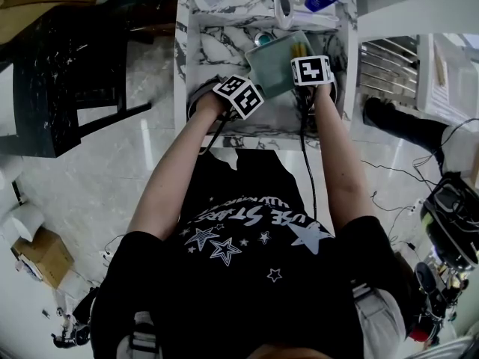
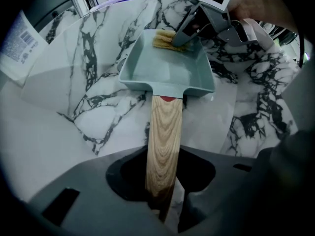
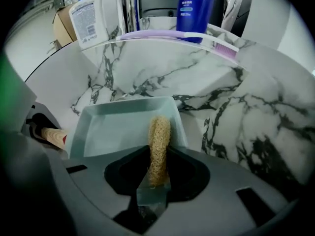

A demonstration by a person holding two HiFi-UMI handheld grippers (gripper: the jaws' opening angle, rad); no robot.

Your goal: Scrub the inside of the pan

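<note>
STEP: scrubbing pan interior | LEFT: left gripper jaws half closed, clamped on wooden handle, steadying pan inside marble sink | RIGHT: right gripper jaws pinch loofah scrubber at pan's far wall | METHOD: brace handle, press scrubber flat, sweep floor and corners

Pan handle end hidden btwn jaws — bottle top cut off.

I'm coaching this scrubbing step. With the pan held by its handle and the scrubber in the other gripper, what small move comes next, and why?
Probably draw the right gripper back toward the handle, wiping the scrubber over the pan floor. The scrubber sits at the far wall, most of the floor lies bare before it, and the left gripper clamps the handle as a brace.
</note>
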